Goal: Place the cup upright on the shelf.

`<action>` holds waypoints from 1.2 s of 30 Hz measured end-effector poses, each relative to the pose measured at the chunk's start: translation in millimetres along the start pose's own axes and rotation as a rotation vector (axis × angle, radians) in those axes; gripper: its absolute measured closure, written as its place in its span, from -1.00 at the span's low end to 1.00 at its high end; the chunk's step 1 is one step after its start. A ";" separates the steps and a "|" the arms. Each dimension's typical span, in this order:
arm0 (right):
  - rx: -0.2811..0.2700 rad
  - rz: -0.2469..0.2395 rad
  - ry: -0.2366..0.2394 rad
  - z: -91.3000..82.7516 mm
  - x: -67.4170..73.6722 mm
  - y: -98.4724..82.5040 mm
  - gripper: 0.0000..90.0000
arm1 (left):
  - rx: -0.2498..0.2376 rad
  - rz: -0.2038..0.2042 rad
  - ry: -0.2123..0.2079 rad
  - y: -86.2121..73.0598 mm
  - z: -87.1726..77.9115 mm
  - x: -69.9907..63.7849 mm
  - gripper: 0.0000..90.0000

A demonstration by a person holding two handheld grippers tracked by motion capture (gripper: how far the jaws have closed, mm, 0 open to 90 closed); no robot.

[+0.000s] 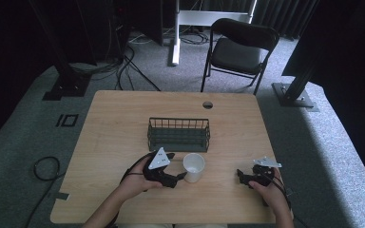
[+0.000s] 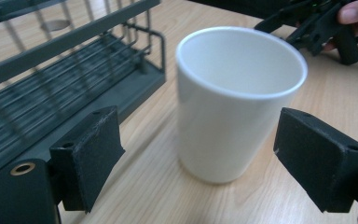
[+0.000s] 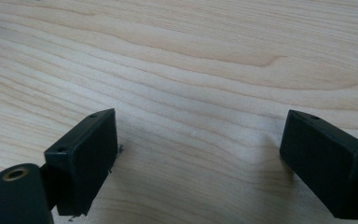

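Observation:
A white cup stands upright on the wooden table, just in front of a dark wire basket. My left gripper is open right beside the cup, at its left. In the left gripper view the cup stands between the two black pads without touching either. My right gripper rests open near the table's front right, apart from the cup. In the right gripper view its pads stand wide over bare wood with nothing between them.
The basket is empty and lies behind the cup. A round cable hole sits at the table's back edge. A black folding chair stands beyond the table. The other hand and gripper show past the cup.

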State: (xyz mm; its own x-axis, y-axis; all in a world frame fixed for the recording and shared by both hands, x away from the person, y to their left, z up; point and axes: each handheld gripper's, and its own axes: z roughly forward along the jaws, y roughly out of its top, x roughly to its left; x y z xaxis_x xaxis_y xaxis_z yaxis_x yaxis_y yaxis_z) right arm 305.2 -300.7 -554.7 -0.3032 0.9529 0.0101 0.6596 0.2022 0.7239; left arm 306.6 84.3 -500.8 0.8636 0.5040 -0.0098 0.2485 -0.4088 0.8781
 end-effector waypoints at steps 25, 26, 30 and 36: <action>0.000 0.001 0.000 0.0 -0.1 0.0 -0.76 | -0.002 0.038 -0.059 15.9 44.6 -15.7 -0.66; 0.000 0.001 0.000 0.0 -0.1 0.0 -0.76 | -0.002 0.038 -0.059 15.9 44.6 -15.7 -0.65; 0.000 0.001 0.000 0.0 0.0 0.0 -0.76 | 0.006 0.032 -0.052 14.4 48.5 -14.9 -0.59; 0.000 0.001 0.000 0.0 0.0 0.0 -0.76 | -0.001 0.043 -0.052 14.1 48.9 -14.8 -0.55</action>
State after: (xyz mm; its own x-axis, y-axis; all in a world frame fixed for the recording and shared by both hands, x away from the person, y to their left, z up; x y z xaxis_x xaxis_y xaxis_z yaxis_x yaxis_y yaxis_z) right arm 305.2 -300.7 -554.7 -0.3029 0.9530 0.0110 0.6599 0.2014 0.7239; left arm 318.8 33.9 -511.6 0.8949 0.4463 0.0030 0.2108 -0.4286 0.8785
